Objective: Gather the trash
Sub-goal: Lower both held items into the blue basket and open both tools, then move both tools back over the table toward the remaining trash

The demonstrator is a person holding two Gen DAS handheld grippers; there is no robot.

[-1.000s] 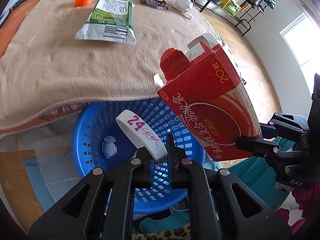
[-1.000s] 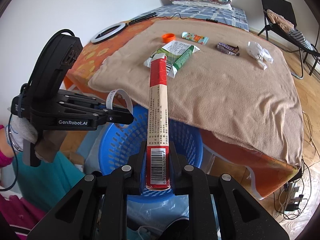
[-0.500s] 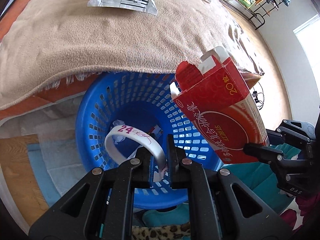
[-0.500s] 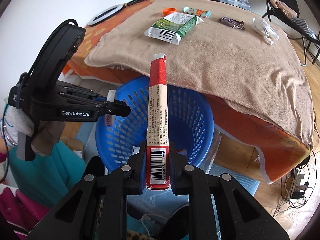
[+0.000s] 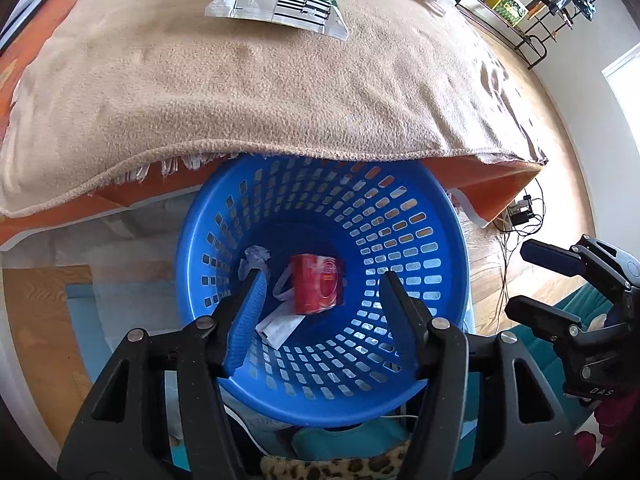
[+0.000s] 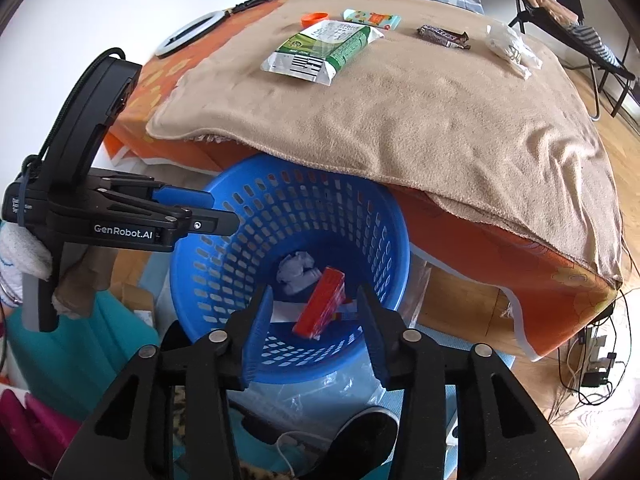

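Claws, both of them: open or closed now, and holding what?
Left claw: open, holding nothing, above the round blue plastic basket.
Right claw: open, holding nothing, above the same basket.

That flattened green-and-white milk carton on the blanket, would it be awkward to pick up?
The milk carton looks squashed flat, so it is probably empty and light. It lies flush on the soft blanket, so a claw may struggle to get under it. Its glossy skin might slip.

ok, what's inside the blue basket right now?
Blue basket holds a red carton, crumpled white paper, a white strip loop and a flat white wrapper. Anything beneath them is hidden.
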